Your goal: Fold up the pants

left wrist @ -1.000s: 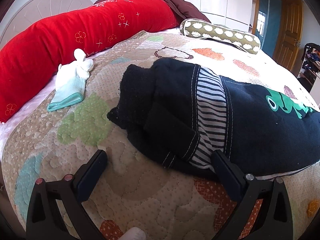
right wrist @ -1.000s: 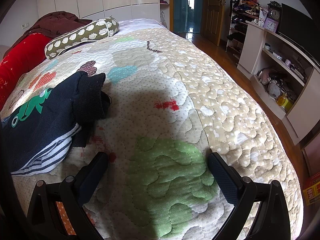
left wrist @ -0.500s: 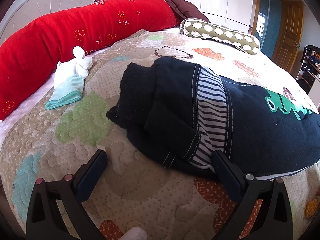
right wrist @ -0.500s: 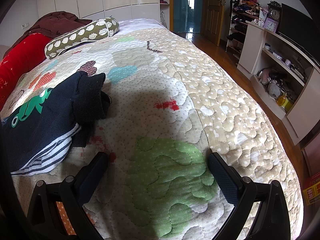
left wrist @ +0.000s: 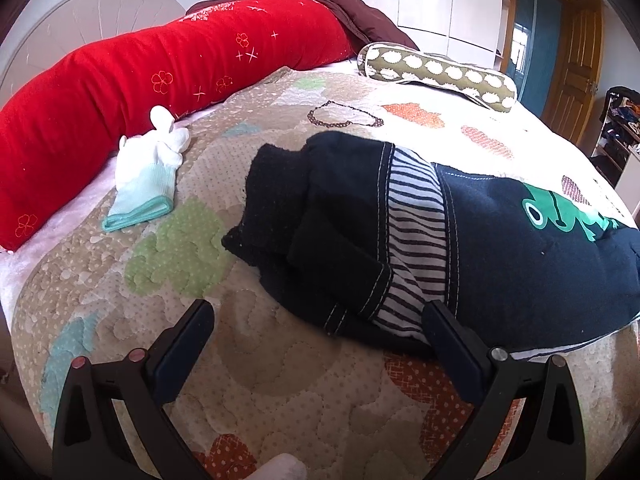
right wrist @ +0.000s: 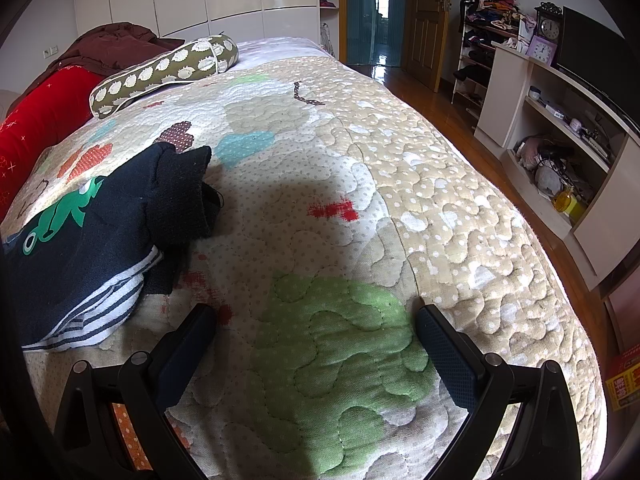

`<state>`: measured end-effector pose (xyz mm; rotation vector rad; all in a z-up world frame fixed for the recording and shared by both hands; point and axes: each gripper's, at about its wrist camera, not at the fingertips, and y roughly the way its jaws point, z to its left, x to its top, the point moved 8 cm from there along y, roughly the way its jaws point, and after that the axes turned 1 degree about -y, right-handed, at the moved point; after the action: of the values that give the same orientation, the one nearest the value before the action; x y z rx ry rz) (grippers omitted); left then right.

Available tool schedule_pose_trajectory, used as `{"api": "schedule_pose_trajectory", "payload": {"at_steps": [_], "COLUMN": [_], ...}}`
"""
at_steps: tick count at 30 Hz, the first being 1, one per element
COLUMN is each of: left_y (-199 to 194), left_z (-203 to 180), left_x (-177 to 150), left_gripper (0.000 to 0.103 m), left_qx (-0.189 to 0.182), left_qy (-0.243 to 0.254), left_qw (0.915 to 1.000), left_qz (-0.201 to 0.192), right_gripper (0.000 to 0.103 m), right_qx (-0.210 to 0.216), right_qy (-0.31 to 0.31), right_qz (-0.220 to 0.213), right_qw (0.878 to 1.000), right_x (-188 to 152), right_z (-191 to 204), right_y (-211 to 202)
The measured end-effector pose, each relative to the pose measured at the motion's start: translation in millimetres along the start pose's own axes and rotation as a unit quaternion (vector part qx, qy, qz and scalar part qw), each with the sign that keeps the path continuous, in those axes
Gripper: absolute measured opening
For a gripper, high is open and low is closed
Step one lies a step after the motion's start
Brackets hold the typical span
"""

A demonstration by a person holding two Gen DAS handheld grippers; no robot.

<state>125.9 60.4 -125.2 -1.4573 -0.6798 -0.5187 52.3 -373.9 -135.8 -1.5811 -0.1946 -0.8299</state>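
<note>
Dark navy pants (left wrist: 500,248) with a green frog print and a striped lining lie bunched and partly folded on the quilted bed (left wrist: 280,380). In the right wrist view the same pants (right wrist: 96,232) lie at the left. My left gripper (left wrist: 318,316) stands open just in front of the pants' near edge, its right finger against the striped hem, nothing between the fingers. Over bare quilt to the right of the pants my right gripper (right wrist: 316,316) is open too.
A long red bolster (left wrist: 140,80) and a brown blanket (left wrist: 352,12) line the far side. A green patterned pillow (left wrist: 436,74) lies beyond the pants. White and mint socks (left wrist: 148,176) sit at left. Shelves (right wrist: 560,128) and wooden floor (right wrist: 432,96) flank the bed's right edge.
The left wrist view has drifted slightly, so the socks and bolster sit a little further left and higher. The right wrist view is nearly unchanged. Both grippers stay open.
</note>
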Motion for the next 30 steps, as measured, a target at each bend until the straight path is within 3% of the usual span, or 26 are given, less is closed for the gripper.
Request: {"api": "schedule_pose_trajectory", "payload": {"at_steps": [14, 30], "left_y": [-86.4, -101.6], "left_z": [-17.5, -36.2], "left_x": [12.5, 11.1], "left_gripper": [0.103, 0.103], "left_qx": [-0.002, -0.036], "left_qy": [0.031, 0.032], "left_qw": [0.9983, 0.9981], "left_qz": [-0.050, -0.040], "right_gripper": [0.102, 0.102], "right_qx": [0.000, 0.000], "right_qy": [0.000, 0.000], "right_qz": [0.000, 0.000], "right_qw": [1.000, 1.000], "right_x": [-0.1, 0.0], "right_z": [-0.2, -0.1], "right_y": [-0.1, -0.1]}}
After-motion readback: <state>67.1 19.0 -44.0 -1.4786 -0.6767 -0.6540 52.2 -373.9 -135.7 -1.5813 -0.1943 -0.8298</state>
